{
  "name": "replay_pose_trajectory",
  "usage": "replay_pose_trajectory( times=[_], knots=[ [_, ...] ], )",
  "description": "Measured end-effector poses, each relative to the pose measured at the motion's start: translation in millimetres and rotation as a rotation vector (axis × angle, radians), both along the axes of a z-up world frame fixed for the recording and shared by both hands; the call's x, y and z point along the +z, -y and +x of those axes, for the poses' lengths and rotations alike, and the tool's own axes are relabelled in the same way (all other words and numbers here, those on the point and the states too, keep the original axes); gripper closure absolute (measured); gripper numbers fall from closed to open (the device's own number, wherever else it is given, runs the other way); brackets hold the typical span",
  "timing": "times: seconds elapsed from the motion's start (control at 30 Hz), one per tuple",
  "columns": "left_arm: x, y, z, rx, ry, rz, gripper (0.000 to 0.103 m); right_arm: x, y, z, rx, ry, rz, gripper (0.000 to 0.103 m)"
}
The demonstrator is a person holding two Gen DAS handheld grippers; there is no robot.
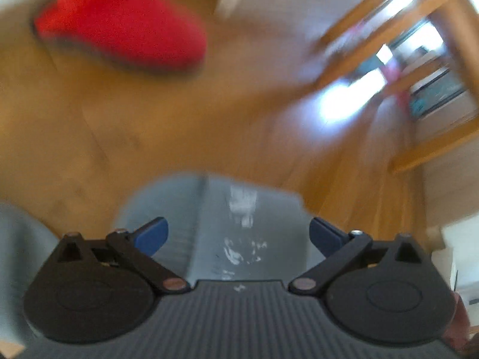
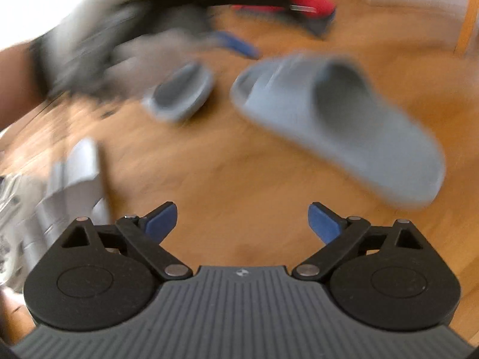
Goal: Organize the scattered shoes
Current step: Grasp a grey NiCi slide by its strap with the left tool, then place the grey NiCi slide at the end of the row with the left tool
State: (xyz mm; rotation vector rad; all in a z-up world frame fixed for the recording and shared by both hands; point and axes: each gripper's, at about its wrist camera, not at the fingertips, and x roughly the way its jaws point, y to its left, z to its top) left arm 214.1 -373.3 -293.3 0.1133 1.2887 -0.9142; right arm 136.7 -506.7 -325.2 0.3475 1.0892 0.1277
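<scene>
Both views are smeared with motion blur, so we keep to what reads clearly.

In the left wrist view, our left tool (image 1: 239, 236) has its blue pads spread wide, and a grey slipper (image 1: 215, 227) lies directly beneath and between them. We cannot tell whether the pads touch its sides; they appear to stand just clear of it. Farther off on the wooden floor (image 1: 89, 125) lies a red slipper (image 1: 122, 21), well apart from the grey one. Wooden chair legs (image 1: 419, 59) stand at the far right.

In the right wrist view, our right tool (image 2: 242, 221) is spread wide with only bare floor between its pads; it holds nothing. Ahead and to the right lies a second grey slipper (image 2: 338, 125), sole down on the floor, its open band facing us. To its left, part of the first grey slipper (image 2: 179, 92) shows under the blurred left tool and the person's arm (image 2: 98, 39). The red slipper (image 2: 311, 3) sits beyond them, near the top edge.
</scene>
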Motion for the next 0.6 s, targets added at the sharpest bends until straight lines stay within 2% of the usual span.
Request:
replay_pose_trajectory(
  times=[0.1,0.17,0.3,0.33,0.4,0.43,0.47,0.5,0.53,0.57,0.6],
  knots=[
    [15,-4,-17,0.051,0.021,-0.021,0.026,-13,-7,-10,0.031,-0.051,0.018,0.008],
    [35,-18,-28,0.097,0.04,-0.094,0.026,-17,-8,-14,0.043,-0.06,0.005,0.008],
    [103,-97,-35,0.423,0.042,-0.259,0.026,-20,-4,-15,0.027,-0.06,0.004,0.008],
    [121,-129,-34,0.557,0.057,-0.272,0.025,-19,-4,-15,0.025,-0.054,0.005,0.008],
    [136,-181,-36,0.764,0.073,-0.276,0.025,-16,-5,-11,0.028,-0.036,0.003,0.008],
    [139,-216,-38,0.908,0.065,-0.265,0.024,-14,-7,-8,0.032,-0.026,0.004,0.008],
    [138,-236,-38,0.989,0.052,-0.244,0.024,-12,-9,-5,0.036,-0.016,0.004,0.008],
    [132,-263,-40,1.109,0.031,-0.186,0.024,-11,-11,-1,0.04,-0.006,0.005,0.008],
    [123,-279,-41,1.177,0.013,-0.107,0.024,-6,-16,6,0.051,0.014,0.003,0.008],
    [116,-283,-39,1.191,-0.004,-0.059,0.026,-3,-18,10,0.058,0.028,0.002,0.008],
    [101,-287,-37,1.197,-0.054,0.006,0.019,1,-20,14,0.062,0.039,0.003,0.008]
  ],
)
